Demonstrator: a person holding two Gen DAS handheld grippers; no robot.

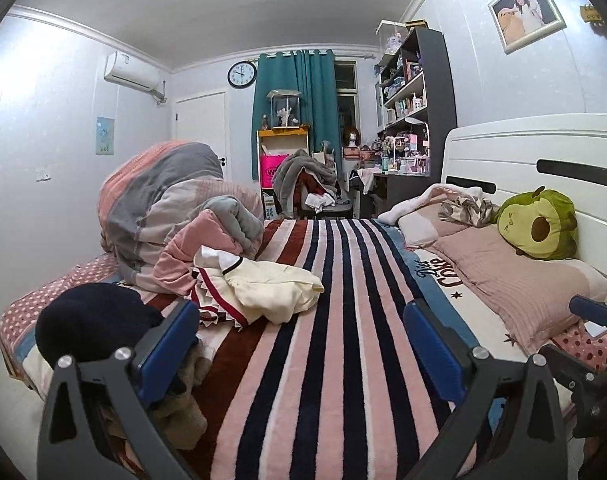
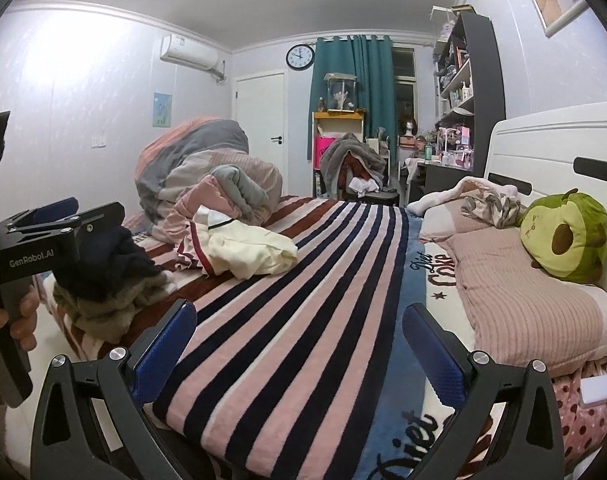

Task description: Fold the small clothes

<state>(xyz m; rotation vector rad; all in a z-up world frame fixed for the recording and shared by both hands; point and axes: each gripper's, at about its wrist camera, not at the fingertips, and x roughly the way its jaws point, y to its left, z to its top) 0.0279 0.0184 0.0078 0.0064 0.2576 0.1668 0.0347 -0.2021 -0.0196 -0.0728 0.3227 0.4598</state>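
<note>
Where folds bunch, clothes [image 1: 263,288] beyond hand-held gripper [image 1: 299,328]

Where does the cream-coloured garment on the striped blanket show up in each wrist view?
Left wrist: cream garment lies left of centre, just beyond the left gripper's open fingers.
Right wrist: cream garment sits upper left of centre, farther away.
Shared landmark: the avocado plush at the headboard, far right in both.

the fleece blanket [image 2: 287,320] was striped pink, navy, maroon and white; the crumpled soft garment [image 1: 275,290] was cream; the knit hat [image 1: 87,320] navy; the avocado plush [image 1: 539,226] green.
</note>
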